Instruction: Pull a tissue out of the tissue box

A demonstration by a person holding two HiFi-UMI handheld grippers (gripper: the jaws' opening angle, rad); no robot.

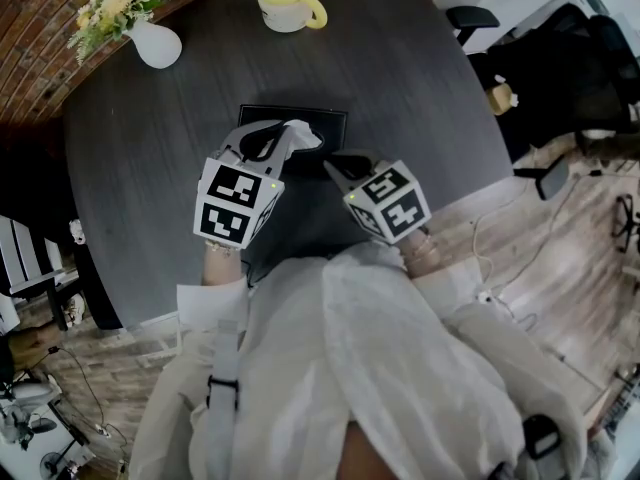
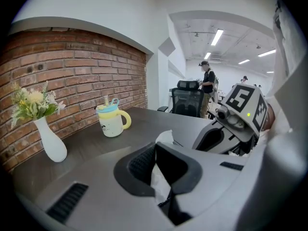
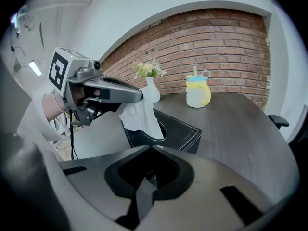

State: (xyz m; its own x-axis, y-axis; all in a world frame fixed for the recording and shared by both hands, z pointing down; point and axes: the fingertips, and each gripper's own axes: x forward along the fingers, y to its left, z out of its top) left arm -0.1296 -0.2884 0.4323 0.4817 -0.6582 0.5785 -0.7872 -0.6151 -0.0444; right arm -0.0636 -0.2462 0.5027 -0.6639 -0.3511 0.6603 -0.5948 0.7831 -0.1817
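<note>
A dark grey round table (image 1: 150,168) stands by a red brick wall (image 2: 72,66), with a white flower vase (image 1: 158,44) and a yellow-and-white lidded cup (image 1: 288,6) at its far side. Nearer the person sits the black stitched leather tissue box (image 3: 180,131). Of the 2 grippers, the left gripper (image 1: 283,136) is nearer the work. Its jaws are clamped on the white tissue (image 3: 142,113), which runs slantwise from the box's slot up to them. The pull, I'd say, goes up and away from that slot. The right gripper (image 1: 337,166) hovers just beside the box, jaws together on nothing.
</note>
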